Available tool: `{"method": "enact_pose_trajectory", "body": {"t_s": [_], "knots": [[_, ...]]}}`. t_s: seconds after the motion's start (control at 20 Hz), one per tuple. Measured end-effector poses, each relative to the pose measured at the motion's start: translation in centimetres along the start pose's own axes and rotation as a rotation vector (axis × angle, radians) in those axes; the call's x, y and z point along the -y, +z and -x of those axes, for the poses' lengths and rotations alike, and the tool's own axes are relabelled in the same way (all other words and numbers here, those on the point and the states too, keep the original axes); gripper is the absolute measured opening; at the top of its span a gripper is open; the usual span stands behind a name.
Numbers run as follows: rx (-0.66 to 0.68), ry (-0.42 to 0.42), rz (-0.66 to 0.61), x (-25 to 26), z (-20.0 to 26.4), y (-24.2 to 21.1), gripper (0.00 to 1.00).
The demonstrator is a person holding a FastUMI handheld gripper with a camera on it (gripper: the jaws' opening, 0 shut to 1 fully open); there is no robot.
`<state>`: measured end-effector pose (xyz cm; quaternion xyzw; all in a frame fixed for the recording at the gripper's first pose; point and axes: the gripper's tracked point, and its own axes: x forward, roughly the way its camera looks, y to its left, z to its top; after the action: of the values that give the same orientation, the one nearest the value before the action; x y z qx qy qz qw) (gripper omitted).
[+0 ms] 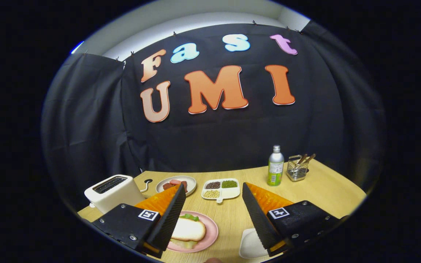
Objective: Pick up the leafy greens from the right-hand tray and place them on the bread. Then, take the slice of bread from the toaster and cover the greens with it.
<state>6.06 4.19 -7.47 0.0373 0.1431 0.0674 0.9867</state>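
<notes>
**Two slices stacked, tongs spread wide**

Two black fingers of the tongs [214,204] stand well apart, grasping nothing — released above the pink plate [212,233]. Bread [188,230] lies there with leafy greens [189,217] peeking from its far edge, apparently covered. Toaster [113,191] sits left, white tray [250,244] right — all on a pale wooden table [327,190], black cloth behind.

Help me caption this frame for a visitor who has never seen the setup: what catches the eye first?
The gripper's two black fingers, wide apart and holding nothing, stand in front. Between them, nearer the left one, a pink plate carries a bread slice with greens peeking out from its far edge. A white toaster stands beyond the left finger, and a green bottle stands further back, beyond the right finger.
</notes>
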Motion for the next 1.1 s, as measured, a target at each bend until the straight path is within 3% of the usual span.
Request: {"method": "enact_pose_trajectory", "body": {"t_s": [0.45, 1.1], "knots": [[0.160, -0.037, 0.070, 0.9, 2.8, 4.1, 0.97], [0.257, -0.057, 0.144, 0.4, 3.6, 5.6, 0.97]]}}
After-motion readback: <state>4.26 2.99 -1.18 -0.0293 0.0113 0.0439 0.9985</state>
